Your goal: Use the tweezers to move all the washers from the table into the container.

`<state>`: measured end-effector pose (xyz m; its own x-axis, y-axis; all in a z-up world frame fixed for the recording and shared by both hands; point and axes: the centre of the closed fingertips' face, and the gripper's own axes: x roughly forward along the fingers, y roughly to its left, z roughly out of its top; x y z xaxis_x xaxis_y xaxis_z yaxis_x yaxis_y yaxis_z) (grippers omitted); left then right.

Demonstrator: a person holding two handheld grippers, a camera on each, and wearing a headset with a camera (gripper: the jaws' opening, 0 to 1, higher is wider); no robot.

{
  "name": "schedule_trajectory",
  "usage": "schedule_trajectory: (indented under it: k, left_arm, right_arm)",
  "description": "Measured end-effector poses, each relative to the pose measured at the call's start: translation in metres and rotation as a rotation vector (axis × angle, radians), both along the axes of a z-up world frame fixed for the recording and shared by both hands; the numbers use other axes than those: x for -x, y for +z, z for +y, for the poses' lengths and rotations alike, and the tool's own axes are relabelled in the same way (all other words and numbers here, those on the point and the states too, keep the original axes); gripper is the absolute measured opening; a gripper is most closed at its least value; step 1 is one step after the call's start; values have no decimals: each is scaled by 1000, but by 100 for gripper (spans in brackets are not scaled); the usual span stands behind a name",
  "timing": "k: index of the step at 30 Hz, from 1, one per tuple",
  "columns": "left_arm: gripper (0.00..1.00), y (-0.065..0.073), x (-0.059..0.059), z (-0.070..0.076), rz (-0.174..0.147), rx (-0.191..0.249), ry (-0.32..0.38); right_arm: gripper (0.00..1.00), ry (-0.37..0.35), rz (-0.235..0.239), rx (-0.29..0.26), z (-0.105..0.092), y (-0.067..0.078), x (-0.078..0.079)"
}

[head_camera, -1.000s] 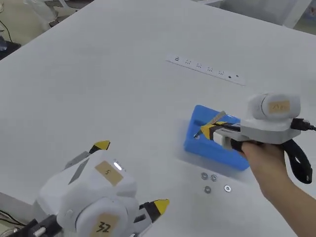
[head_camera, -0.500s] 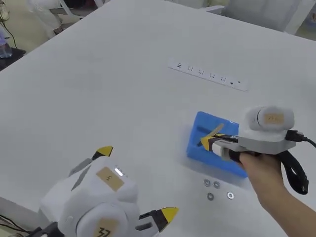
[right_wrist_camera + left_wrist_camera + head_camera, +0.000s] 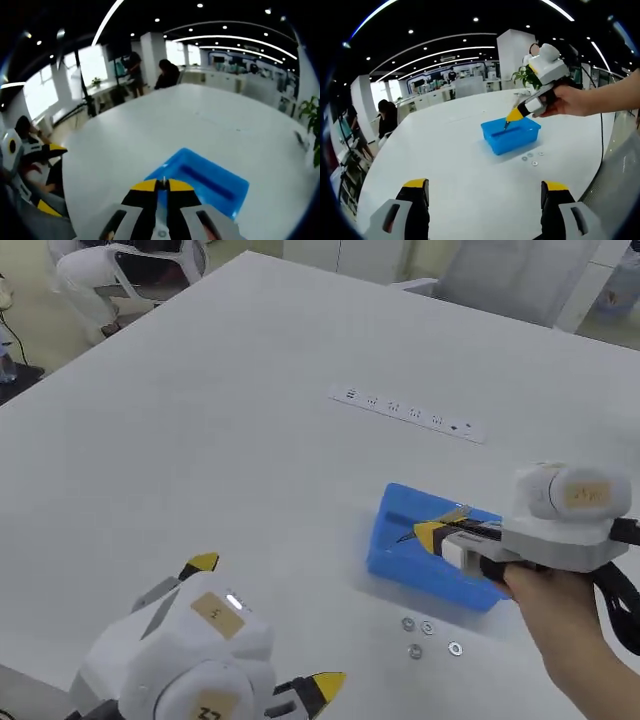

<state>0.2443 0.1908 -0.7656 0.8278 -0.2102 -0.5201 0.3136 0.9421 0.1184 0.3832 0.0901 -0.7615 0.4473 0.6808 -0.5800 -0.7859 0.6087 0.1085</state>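
Pinching slim metal tweezers [image 3: 163, 181] above the blue rectangular container [image 3: 400, 562] at centre right, the right tool [image 3: 425, 533] hovers while four tiny ring-shaped washers [image 3: 430, 636] lie on the smooth white worktop [image 3: 250, 440] just below it and the left tool [image 3: 485, 185] gapes wide.

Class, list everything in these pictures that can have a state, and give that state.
Left gripper: open, holding nothing.
Right gripper: shut on the tweezers.
Tweezers: gripped, tips over the blue container.
Blue container: upright, open-topped.
Washers: four lying loose on the table beside the container.
Power strip: lying flat on the table.
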Motion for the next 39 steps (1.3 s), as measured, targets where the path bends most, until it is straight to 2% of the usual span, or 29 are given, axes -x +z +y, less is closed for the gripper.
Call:
schedule_trajectory:
  k: [2, 6, 10, 14, 18, 22, 29, 31, 35, 37, 39]
  left_arm:
    - [95, 0, 0, 1, 1, 0, 5]
    - [95, 0, 0, 2, -4, 0, 5]
    - [95, 0, 0, 1, -1, -7, -2]
    - [94, -1, 1, 1, 2, -10, -1]
    - [94, -1, 0, 1, 3, -10, 0]
    - [94, -1, 0, 2, 3, -12, 1]
    - [93, -4, 1, 1, 15, -20, -3]
    - [93, -4, 2, 1, 17, -23, -5]
    - [93, -3, 1, 3, 10, -22, 3]
    - [92, -4, 1, 2, 18, -11, 3]
    - [92, -5, 1, 3, 21, -22, 4]
  right_arm:
    - [2, -4, -17, 2, -6, 7, 7]
    - [2, -3, -21, -2, -13, 17, 23]
    - [2, 0, -19, 7, -17, 18, 35]
    - [2, 2, 3, 32, -23, 9, 44]
    - [2, 14, 18, 67, -27, -3, 46]
    - [3, 33, 53, 79, -27, -16, 49]
    - [3, 48, 87, 144, -30, -42, 51]
    - [3, 53, 80, 161, -32, -45, 52]
    - [3, 42, 99, 157, -32, -49, 50]
    - [3, 33, 105, 149, -31, -49, 50]
    - [3, 29, 108, 157, -30, -52, 49]
